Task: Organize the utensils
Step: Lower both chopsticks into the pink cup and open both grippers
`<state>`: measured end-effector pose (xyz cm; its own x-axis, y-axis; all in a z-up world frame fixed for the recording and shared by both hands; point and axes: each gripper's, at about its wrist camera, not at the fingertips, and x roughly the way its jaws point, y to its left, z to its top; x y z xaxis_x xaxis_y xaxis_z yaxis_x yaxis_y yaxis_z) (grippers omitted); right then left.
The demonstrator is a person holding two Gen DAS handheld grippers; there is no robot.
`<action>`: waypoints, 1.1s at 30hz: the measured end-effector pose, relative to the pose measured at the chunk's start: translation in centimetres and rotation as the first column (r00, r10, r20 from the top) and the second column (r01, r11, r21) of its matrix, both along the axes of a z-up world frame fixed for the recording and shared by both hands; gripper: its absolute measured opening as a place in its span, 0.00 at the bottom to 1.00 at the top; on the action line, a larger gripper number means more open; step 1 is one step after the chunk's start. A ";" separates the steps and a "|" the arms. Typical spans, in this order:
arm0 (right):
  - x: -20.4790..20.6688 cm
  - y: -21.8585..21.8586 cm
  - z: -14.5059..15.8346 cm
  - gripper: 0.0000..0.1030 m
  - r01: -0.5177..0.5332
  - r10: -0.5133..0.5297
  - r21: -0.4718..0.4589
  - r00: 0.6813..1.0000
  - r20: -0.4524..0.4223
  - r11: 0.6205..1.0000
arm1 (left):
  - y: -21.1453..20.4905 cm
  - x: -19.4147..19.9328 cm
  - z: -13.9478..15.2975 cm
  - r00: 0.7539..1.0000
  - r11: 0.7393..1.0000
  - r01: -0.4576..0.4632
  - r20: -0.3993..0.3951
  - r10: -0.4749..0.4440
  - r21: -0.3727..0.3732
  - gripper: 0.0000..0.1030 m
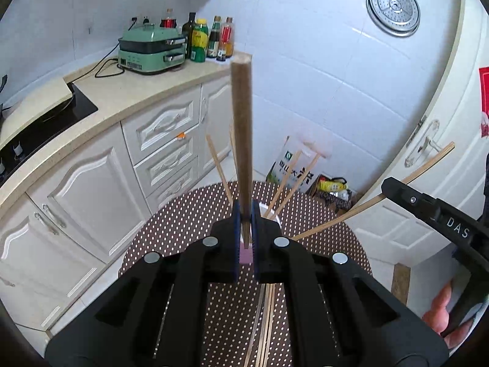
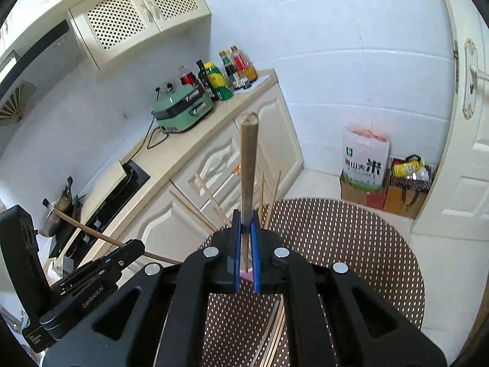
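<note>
Black and bulky at the bottom of both wrist views, our two tools are the nearest things: the left tool (image 1: 244, 229) and the right tool (image 2: 244, 238), each with its blue-lined jaws pinched narrow on one chopstick. Beneath them spreads the round bench (image 1: 183, 229) with its brown dotted cloth, and on it, just beyond the jaws, stands a white cup (image 1: 275, 218) with several pale chopsticks (image 1: 288, 180) fanning out of it. More loose sticks (image 2: 275, 330) lie flat on the cloth under the tools. Our left chopstick (image 1: 241, 137) runs straight ahead from the jaws, its long axis in line with the tool and its square butt end farthest from us; the right chopstick (image 2: 248, 165) lies likewise. Seen from the left wrist, that right-hand stick (image 1: 351, 211) slants across towards the cup. We judge that the next step is dropping each stick into the cup, which sits directly ahead and below both tools, about equally near; the sticks want tipping upright first, thin end down.
</note>
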<state>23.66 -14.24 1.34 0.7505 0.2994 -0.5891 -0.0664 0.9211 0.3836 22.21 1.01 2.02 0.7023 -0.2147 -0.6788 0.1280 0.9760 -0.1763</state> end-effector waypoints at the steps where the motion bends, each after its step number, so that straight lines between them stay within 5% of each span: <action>1: 0.2 0.1 0.2 0.05 -0.002 0.002 -0.003 1.000 0.004 1.000 | -0.1 0.2 0.1 1.000 1.000 0.001 0.003 -0.001 0.002 0.06; 14: 3.2 1.6 -1.5 0.05 -0.042 0.040 -0.059 0.999 -0.032 0.997 | -1.0 3.7 -2.1 0.997 0.999 -0.009 -0.073 0.012 0.034 0.06; 33: 8.8 2.8 -9.0 0.05 -0.086 0.062 -0.084 0.965 -0.255 0.993 | -1.8 8.9 -9.1 0.964 0.999 -0.001 -0.267 0.010 0.033 0.06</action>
